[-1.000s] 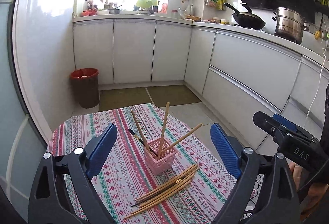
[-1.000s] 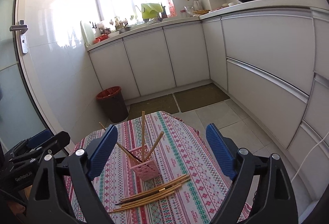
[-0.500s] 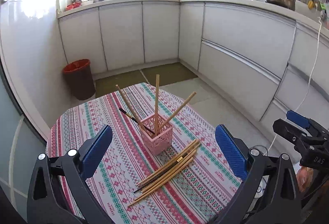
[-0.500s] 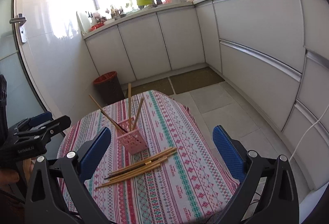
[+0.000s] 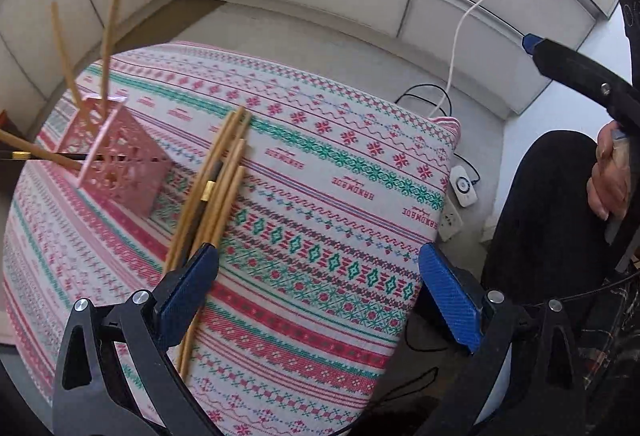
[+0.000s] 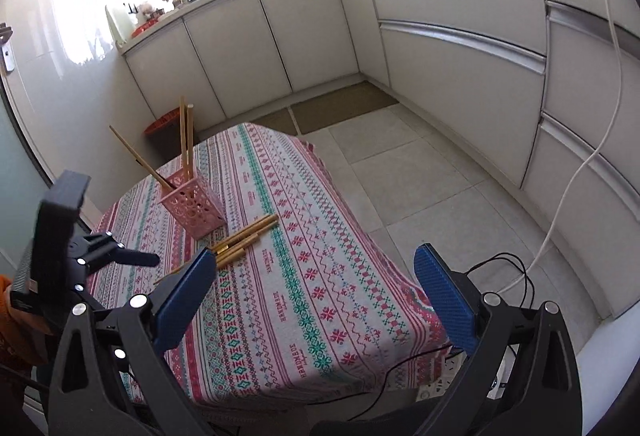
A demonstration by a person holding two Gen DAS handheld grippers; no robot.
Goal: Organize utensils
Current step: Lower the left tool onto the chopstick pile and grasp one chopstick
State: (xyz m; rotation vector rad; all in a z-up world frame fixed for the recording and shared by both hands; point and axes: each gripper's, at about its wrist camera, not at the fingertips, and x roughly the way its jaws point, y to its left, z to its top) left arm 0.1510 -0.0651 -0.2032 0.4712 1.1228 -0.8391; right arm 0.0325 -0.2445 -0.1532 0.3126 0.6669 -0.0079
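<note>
A pink perforated basket (image 5: 120, 163) stands on the patterned tablecloth (image 5: 320, 195) with several chopsticks leaning in it. Beside it lies a bundle of loose wooden chopsticks (image 5: 216, 187), one with a dark, gold-banded end. My left gripper (image 5: 316, 276) points steeply down over the cloth, open and empty. Its left finger (image 5: 188, 288) hangs over the near ends of the bundle. In the right wrist view the basket (image 6: 196, 207) and the bundle (image 6: 244, 236) lie ahead to the left. My right gripper (image 6: 320, 288) is open and empty above the cloth's near right part.
A red bin (image 6: 164, 123) stands behind the table by white cabinets (image 6: 280, 35). On the floor to the right lie a power strip (image 5: 464, 191) and a white cable (image 6: 580, 163). A person's dark-clothed leg (image 5: 552, 215) is close to the table's right edge.
Both grippers have come down toward the table. The left one has tipped steeply downward and rolled, so the loose chopsticks now lie right at its left finger. Nothing was picked up.
</note>
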